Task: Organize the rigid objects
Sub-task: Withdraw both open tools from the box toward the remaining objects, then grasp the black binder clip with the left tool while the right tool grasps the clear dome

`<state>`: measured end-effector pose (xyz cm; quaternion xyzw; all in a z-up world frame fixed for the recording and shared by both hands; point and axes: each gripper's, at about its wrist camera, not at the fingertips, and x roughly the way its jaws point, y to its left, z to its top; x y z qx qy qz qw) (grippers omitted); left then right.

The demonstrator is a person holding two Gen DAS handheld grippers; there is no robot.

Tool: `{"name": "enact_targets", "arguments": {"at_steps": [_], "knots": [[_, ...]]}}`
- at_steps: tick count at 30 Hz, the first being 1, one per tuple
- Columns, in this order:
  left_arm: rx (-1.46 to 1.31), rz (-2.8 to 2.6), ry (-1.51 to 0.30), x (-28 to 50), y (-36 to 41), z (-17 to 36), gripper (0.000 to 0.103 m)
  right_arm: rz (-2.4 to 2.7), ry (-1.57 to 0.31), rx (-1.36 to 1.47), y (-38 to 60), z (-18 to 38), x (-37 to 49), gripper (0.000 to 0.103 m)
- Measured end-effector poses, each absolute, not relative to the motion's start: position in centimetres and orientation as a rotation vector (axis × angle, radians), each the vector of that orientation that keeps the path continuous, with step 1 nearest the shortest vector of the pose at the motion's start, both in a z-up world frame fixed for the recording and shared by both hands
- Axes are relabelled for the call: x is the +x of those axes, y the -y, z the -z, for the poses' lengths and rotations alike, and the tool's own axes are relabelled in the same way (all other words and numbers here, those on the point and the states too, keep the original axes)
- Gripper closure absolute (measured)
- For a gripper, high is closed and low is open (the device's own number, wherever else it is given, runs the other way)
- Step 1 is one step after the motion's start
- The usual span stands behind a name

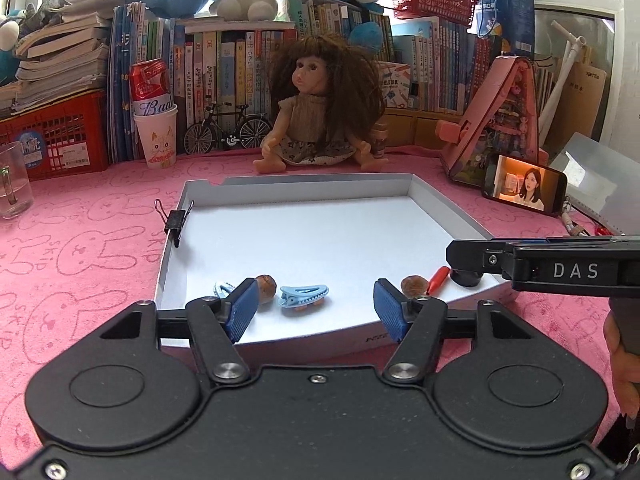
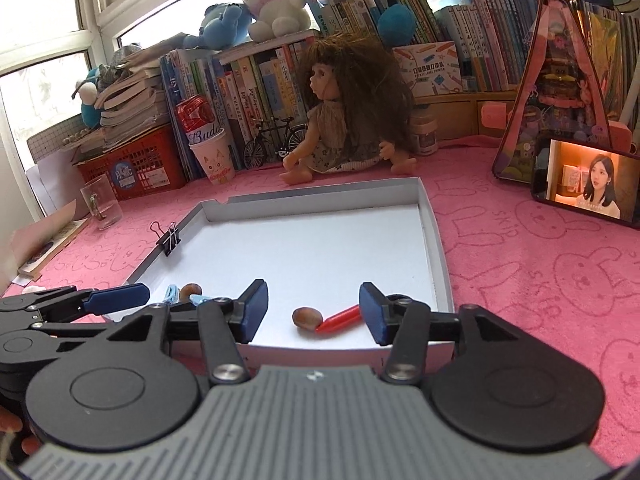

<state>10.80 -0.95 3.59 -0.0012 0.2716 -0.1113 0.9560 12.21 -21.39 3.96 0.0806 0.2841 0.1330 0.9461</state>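
Second hair clip [image 1: 221, 289] half hidden behind left finger of left tongs [image 1: 316, 306]. Dark round thing [image 1: 466, 278] under right tongs [image 1: 456, 254], too covered to identify. In right wrist view, blue clips [image 2: 172, 294] mostly hidden behind left tongs. Glass [image 1: 12, 184] cut off by left edge.

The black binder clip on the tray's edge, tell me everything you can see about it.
The binder clip is a small black metal-looking clip with two thin wire handles. It is clamped onto the left wall of the white tray, toward the far end, its body straddling the rim. One handle points outward over the pink cloth, the other leans inward over the tray floor. Only the tray wall touches it; both grippers and the small items inside the tray are well apart from it.
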Motion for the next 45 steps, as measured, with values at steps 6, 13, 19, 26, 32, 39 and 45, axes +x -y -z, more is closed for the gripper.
{"name": "enact_targets", "arguments": {"at_steps": [6,13,19,26,32,39,45], "knots": [[-0.014,0.247,-0.549,7.8,0.4,-3.3,0.041,-0.301,-0.546,0.101,20.8,-3.3,9.2,0.033],[-0.003,0.256,-0.549,5.0,-0.3,-2.5,0.041,-0.365,-0.500,0.017,19.9,-2.5,5.5,0.027],[0.019,0.252,-0.554,3.3,-0.9,-1.6,0.042,-0.421,-0.494,-0.040,19.1,-1.7,3.0,0.026],[-0.026,0.210,-0.584,3.6,-2.0,-1.0,0.049,-0.430,-0.508,-0.055,18.7,-0.5,1.5,0.026],[-0.035,0.201,-0.599,4.3,-2.1,-0.5,0.054,-0.442,-0.505,-0.090,18.3,0.1,0.7,0.026],[-0.040,0.192,-0.603,4.9,-1.8,-0.1,0.057,-0.453,-0.490,-0.140,17.4,0.4,0.3,0.031],[-0.030,0.176,-0.593,5.2,-1.7,0.1,0.076,-0.413,-0.476,-0.166,17.1,0.6,0.3,0.050]]}}
